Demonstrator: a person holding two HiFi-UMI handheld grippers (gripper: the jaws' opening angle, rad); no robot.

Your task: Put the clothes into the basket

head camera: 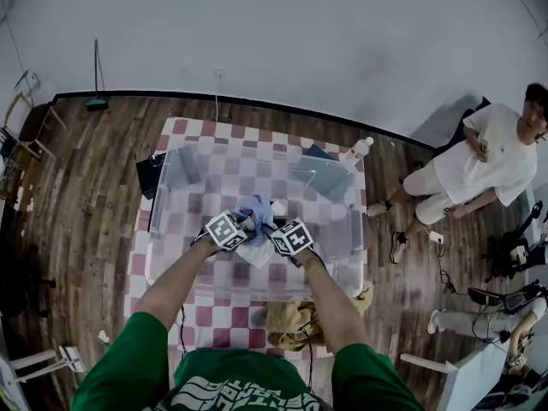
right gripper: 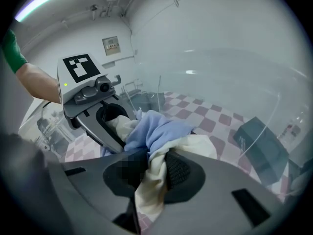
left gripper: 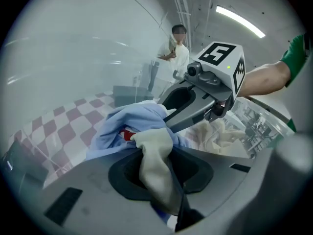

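Left tongs (left gripper: 155, 153): clamped on cream-and-blue clothes bundle (head camera: 255, 214). Bundle within clear basket (head camera: 168, 178) walls, near basket middle, strung between both tongs. Right tongs (right gripper: 154, 171): clamped on same bundle, just right of left tongs. Tan garment (head camera: 289, 320) on counter (head camera: 184, 131), outside basket's near wall.

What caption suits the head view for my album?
Left gripper and right gripper hold bundled blue and cream clothes over the clear basket.

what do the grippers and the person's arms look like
The left gripper and right gripper are grey moulded shells with dark-lined jaws, each topped by a white cube of black square markers. Thin black cables hang under the forearms. The person wears green short sleeves.
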